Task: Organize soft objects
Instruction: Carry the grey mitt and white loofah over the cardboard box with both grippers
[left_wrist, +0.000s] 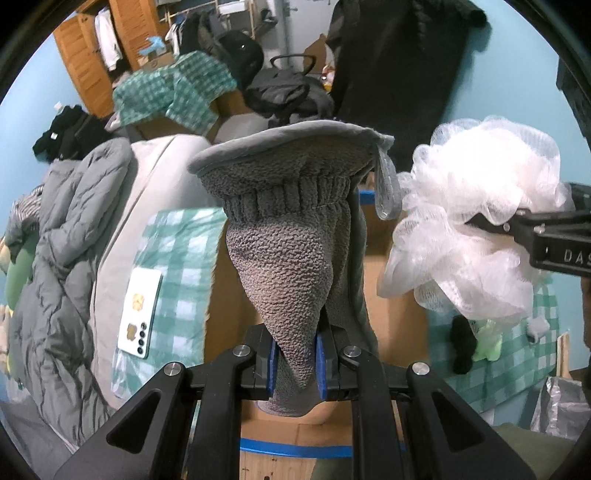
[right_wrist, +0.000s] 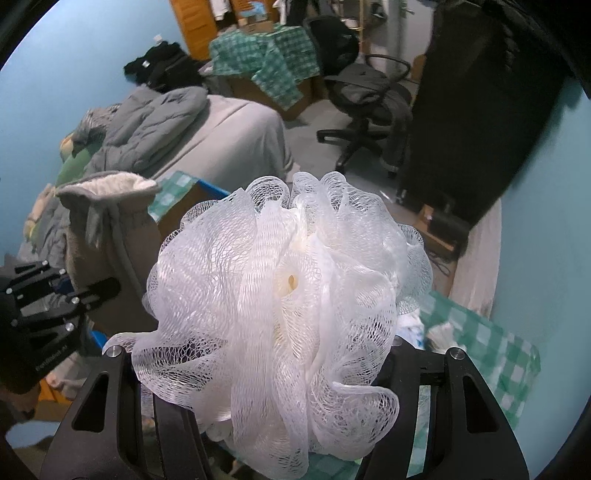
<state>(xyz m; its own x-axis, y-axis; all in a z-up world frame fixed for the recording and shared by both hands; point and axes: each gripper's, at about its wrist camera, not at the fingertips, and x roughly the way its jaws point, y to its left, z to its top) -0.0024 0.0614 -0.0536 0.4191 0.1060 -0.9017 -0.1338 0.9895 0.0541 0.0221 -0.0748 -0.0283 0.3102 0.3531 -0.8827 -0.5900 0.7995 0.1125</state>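
Observation:
My left gripper (left_wrist: 295, 365) is shut on a grey fleece mitt (left_wrist: 288, 229), held upright in the air with its cuff on top and a grey loop hanging at its right. The mitt also shows in the right wrist view (right_wrist: 107, 218), with the left gripper (right_wrist: 79, 291) below it. My right gripper (right_wrist: 266, 406) is shut on a white mesh bath pouf (right_wrist: 280, 295) that hides its fingertips. In the left wrist view the pouf (left_wrist: 476, 221) hangs to the right of the mitt, held by the right gripper (left_wrist: 517, 225).
A cardboard box (left_wrist: 391, 291) with blue tape lies below both grippers. Green checked cloth (left_wrist: 181, 258) holds a white phone (left_wrist: 138, 314). A bed with a grey quilt (left_wrist: 62, 251) is at left. A black office chair (right_wrist: 365, 96) and a dark hanging cloth (right_wrist: 480, 110) stand behind.

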